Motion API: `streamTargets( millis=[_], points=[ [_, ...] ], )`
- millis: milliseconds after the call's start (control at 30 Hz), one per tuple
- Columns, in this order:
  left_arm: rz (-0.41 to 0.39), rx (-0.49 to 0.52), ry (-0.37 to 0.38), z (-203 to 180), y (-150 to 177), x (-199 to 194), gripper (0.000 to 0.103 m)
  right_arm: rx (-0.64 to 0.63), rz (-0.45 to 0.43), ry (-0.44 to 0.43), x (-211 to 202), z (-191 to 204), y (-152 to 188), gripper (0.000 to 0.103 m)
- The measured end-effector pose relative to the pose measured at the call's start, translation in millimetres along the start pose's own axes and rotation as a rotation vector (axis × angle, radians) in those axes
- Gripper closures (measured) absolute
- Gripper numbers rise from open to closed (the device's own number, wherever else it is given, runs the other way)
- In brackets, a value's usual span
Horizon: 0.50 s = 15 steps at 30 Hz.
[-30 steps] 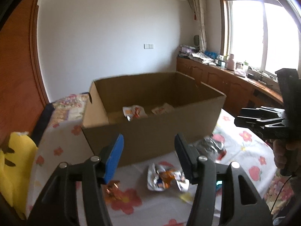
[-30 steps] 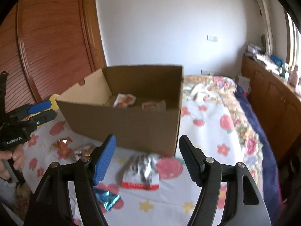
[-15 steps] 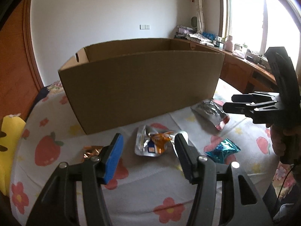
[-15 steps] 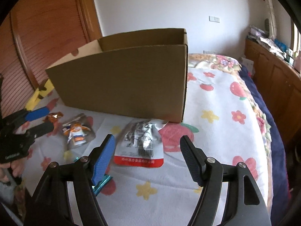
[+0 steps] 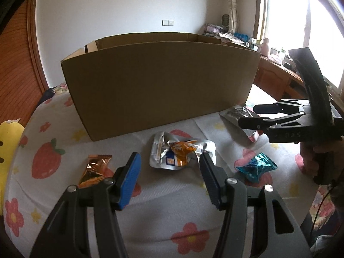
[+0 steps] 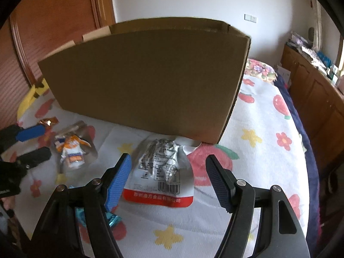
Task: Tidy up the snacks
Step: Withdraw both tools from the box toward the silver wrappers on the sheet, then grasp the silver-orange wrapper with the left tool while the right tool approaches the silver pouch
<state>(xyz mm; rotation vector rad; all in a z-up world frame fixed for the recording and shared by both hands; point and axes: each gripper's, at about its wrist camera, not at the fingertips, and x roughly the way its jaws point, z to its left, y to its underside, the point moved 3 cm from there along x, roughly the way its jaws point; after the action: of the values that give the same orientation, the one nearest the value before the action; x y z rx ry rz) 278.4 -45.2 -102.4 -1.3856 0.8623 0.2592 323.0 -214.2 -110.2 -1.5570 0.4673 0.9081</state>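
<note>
Left wrist view, margins: cardboard box [image 5: 159, 86] fills the upper centre, its near wall ending on the bedsheet [image 5: 172, 204]; a bare strip of sheet lies between that wall and the fingers at the lower centre.
Left wrist view, left gripper [image 5: 169, 165]: released, jaws apart, nothing between the pads.
Left wrist view, snacks: crumpled silver-and-orange packet [image 5: 180, 153] at centre, just beyond the fingertips; orange foil bar [image 5: 94, 169] at lower left; teal wrapped candy [image 5: 255, 167] at lower right; silver pouch [image 5: 238, 116] at right, by the box corner.
Left wrist view, right gripper [image 5: 251, 116]: at the right edge, held in a hand [image 5: 309, 161], over the silver pouch.
Left wrist view, change: the box top now stands above the camera line, its inside hidden; the packet sits nearer the fingertips.

Right wrist view, margins: box [image 6: 146, 75] across the upper centre; open sheet [image 6: 258, 150] to the right.
Right wrist view, right gripper [image 6: 167, 167]: released, jaws wide; silver pouch with a red band [image 6: 160, 172] lies flat on the sheet between them, untouched.
Right wrist view, other items: silver-and-orange packet [image 6: 72, 148] at left; left gripper [image 6: 42, 142] at the left edge; teal candy [image 6: 111, 219] partly hidden under the blue finger.
Right wrist view, change: the pouch looms larger between the fingers.
</note>
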Motion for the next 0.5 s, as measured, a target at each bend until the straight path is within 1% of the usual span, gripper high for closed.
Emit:
streamTargets(
  millis=[67, 167, 200, 333, 433, 500],
  points=[
    [0.002, -0.004, -0.001, 0.7, -0.3, 0.3, 0.046, -0.003, 0.001, -0.014, 0.4, 0.0, 0.1, 0.030],
    [0.008, -0.015, -0.004, 1.0, -2.0, 1.9, 0.046, -0.017, 0.028, -0.005, 5.7, 1.1, 1.1, 0.031],
    [0.010, -0.020, -0.002, 0.7, -3.0, 3.0, 0.046, -0.022, 0.035, -0.001, 7.1, 1.8, 1.4, 0.033],
    [0.014, -0.027, 0.010, -2.4, -8.8, 6.7, 0.046, -0.033, 0.050, 0.008, 9.8, 2.1, 2.4, 0.034],
    [0.024, -0.007, 0.012, -9.4, -14.2, 10.2, 0.046, -0.043, 0.050, 0.017, 10.0, 4.1, 2.0, 0.036],
    [0.038, 0.031, 0.002, -15.7, -17.4, 14.3, 0.046, -0.042, 0.050, 0.017, 9.5, 4.0, 2.0, 0.036]
  ],
)
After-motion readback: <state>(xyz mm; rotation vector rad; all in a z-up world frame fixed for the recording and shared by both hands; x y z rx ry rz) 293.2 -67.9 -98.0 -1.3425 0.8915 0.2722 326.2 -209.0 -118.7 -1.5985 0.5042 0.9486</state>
